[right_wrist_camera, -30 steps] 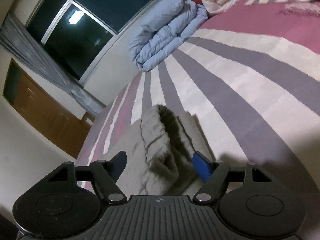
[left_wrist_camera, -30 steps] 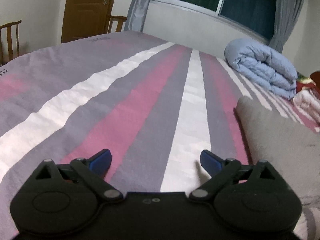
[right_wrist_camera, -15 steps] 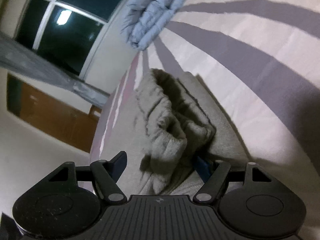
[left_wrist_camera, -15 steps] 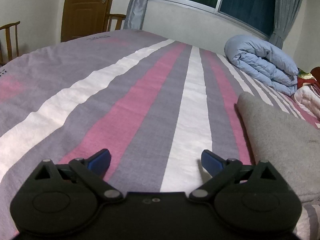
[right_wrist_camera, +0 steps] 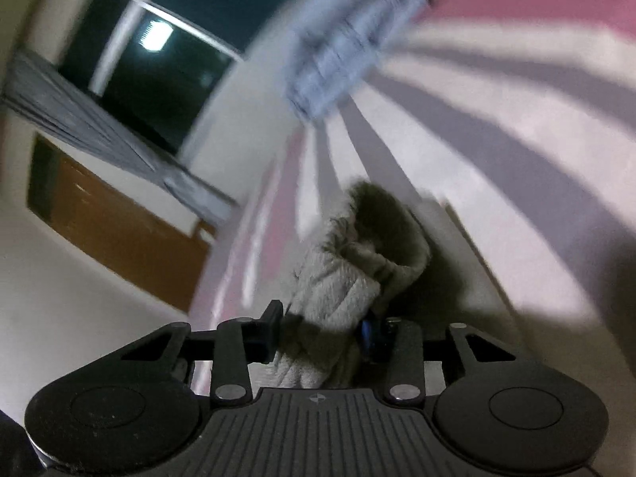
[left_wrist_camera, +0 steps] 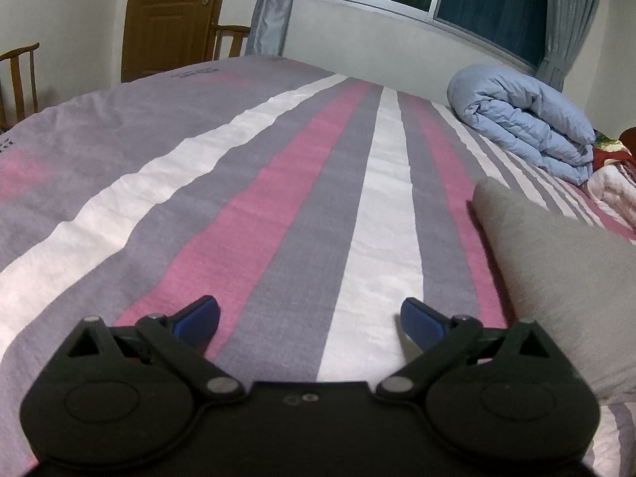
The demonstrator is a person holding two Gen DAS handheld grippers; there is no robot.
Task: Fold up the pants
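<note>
Grey fleece pants [left_wrist_camera: 556, 278] lie on the striped bed [left_wrist_camera: 278, 206] at the right of the left wrist view. My left gripper [left_wrist_camera: 310, 318] hovers open over the bedspread, left of the pants, with nothing between its blue pads. In the blurred right wrist view, a bunched ribbed end of the pants [right_wrist_camera: 342, 290] sits between the fingers of my right gripper [right_wrist_camera: 322, 326]. Its jaws are closing and both pads press on the fabric, which rises off the flat part of the pants.
A rolled light-blue quilt [left_wrist_camera: 524, 119] lies at the far right of the bed under the window, with a white and red blanket [left_wrist_camera: 612, 183] beside it. Wooden chairs [left_wrist_camera: 20, 79] and a brown door [left_wrist_camera: 171, 16] stand beyond the bed's far left edge.
My right gripper has moved onto the bunched pants end and closed from wide open onto it, lifting a little. The left gripper has stayed put.
</note>
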